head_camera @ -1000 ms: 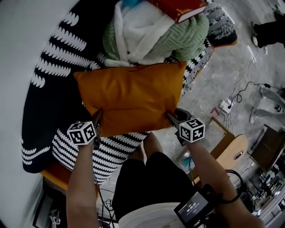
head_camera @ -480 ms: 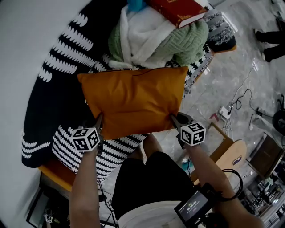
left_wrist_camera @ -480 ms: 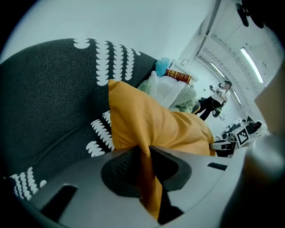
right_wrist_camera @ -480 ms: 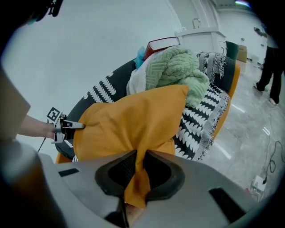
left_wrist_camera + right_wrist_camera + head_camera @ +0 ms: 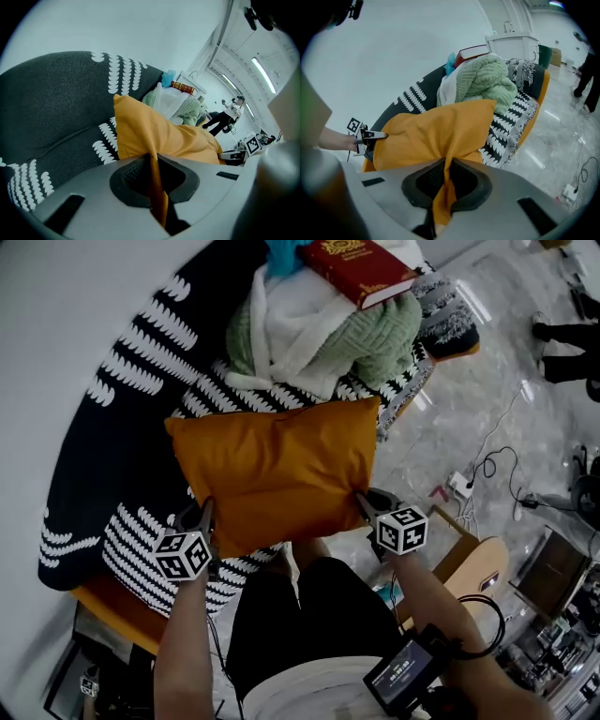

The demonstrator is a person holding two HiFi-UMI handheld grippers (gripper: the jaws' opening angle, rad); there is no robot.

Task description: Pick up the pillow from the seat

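Note:
The orange pillow [image 5: 277,470] lies over the black seat cover with white marks [image 5: 122,437], its near edge off the seat front. My left gripper [image 5: 206,514] is at the pillow's near left corner and my right gripper [image 5: 362,502] at its near right corner. In the left gripper view the jaws are closing and a fold of the pillow [image 5: 159,133] is pinched between the pads at the left gripper [image 5: 153,174]. The right gripper view shows the same: the right gripper [image 5: 444,180] is closing, its pads pressed on a fold of the pillow [image 5: 436,129].
Behind the pillow a pile of green and white blankets [image 5: 375,329] carries a red book [image 5: 361,268]. Cables and a power strip [image 5: 457,486] lie on the grey floor to the right, near a wooden board [image 5: 483,568]. My legs are directly below the pillow.
Both grippers' jaws have closed onto the pillow's near corners. The pillow has come toward me, and a strip of seat cover now shows between it and the blanket pile.

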